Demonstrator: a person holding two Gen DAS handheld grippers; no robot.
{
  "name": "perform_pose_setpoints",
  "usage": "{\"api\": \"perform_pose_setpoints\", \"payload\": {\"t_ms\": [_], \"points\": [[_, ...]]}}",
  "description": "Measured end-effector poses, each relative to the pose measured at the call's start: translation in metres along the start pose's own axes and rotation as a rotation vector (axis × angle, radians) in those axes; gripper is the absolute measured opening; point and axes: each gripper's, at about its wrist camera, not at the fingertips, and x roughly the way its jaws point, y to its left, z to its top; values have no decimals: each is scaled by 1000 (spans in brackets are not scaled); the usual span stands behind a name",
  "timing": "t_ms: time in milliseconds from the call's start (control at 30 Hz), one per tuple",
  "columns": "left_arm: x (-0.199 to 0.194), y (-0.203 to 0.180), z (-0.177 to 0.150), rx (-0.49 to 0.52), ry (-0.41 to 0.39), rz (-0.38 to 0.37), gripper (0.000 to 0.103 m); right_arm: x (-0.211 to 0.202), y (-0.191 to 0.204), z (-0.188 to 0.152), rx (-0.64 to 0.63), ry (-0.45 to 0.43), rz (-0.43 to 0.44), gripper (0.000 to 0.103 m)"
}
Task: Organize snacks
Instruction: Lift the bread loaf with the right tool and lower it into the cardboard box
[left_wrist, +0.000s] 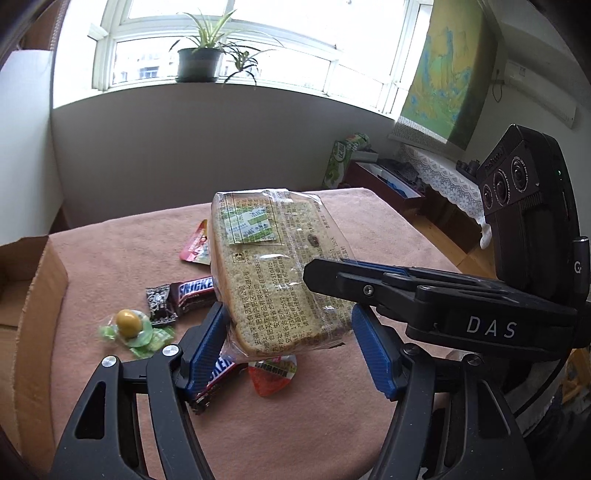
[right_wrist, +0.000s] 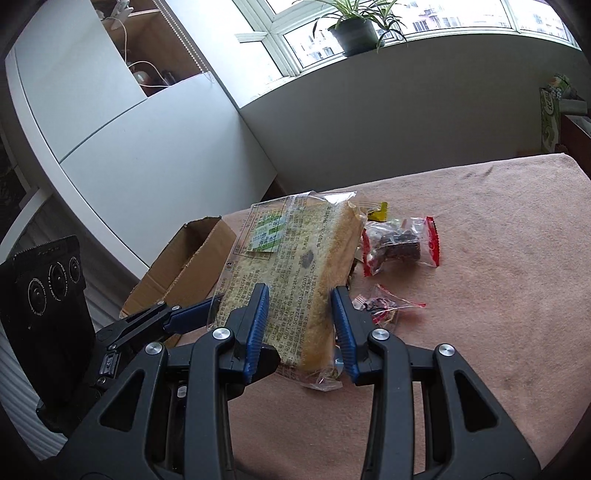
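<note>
- In the left wrist view, your left tongs (left_wrist: 288, 343) stand wide around the lower end of the bread packet (left_wrist: 273, 273). The left pad touches the packet; whether the right pad presses it, you cannot tell.
- Your right tongs (left_wrist: 332, 273) come in from the right side and close on the right part of the bread packet.
- The bread packet is lifted above the table (left_wrist: 295, 424), tilted, with its printed side toward the camera.
- Left of the bread packet lie a Snickers bar (left_wrist: 195, 291), a small black candy (left_wrist: 160, 306) and a yellow ball candy (left_wrist: 129, 323) in green wrap. Below the packet lie a second Snickers bar (left_wrist: 218, 376) and a red jelly cup (left_wrist: 271, 376).
- The cardboard box (left_wrist: 33, 280) is far left of the bread packet.
- In the right wrist view, your right tongs (right_wrist: 299, 325) are narrow and hold the bread packet (right_wrist: 291, 266) by its near end.
- The left tongs (right_wrist: 192, 314) reach the left edge of the bread packet.
- Right of the bread packet lie a red-edged clear snack bag (right_wrist: 402, 245) and a small clear candy (right_wrist: 384, 306); the cardboard box (right_wrist: 184, 266) is just left.
</note>
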Motion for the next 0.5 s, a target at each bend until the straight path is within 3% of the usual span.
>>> {"api": "perform_pose_setpoints", "payload": {"t_ms": [500], "points": [[-84, 96, -29, -183, -163, 172, 68, 81, 136, 17, -215, 58, 131, 38]]}}
